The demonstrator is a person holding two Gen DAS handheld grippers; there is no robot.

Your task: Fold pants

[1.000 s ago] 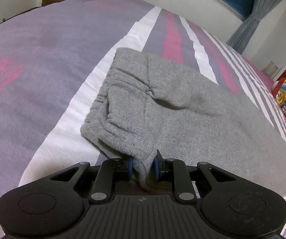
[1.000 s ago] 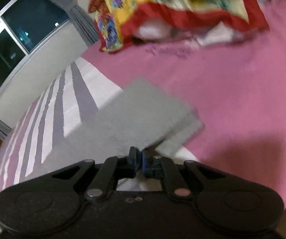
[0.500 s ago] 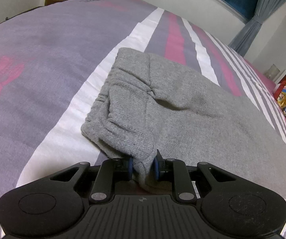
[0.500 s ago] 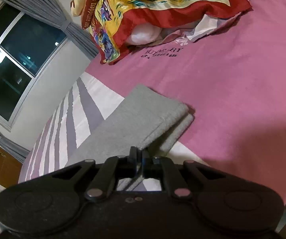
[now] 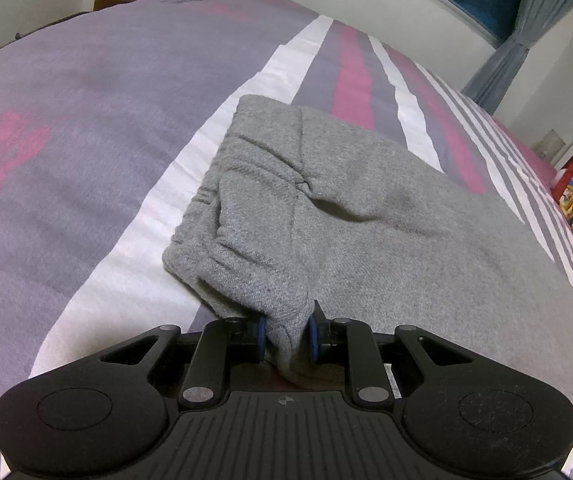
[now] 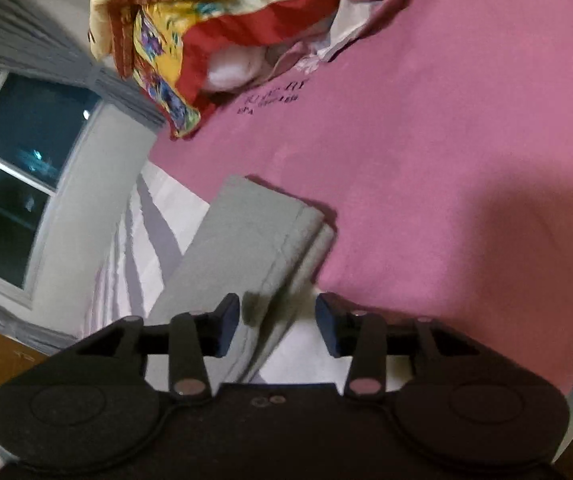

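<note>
The gray pants (image 5: 350,216) lie on the bed (image 5: 86,128), their waist corner pinched tight in the left claw (image 5: 286,334), while the right claw (image 6: 277,322) has just been opening, let go, with the leg ends under it.

both grippers are matte black, with ribbed housing, round side discs, silver pivot screws and blue pads: left gripper (image 5: 286,338), right gripper (image 6: 277,320).
</note>
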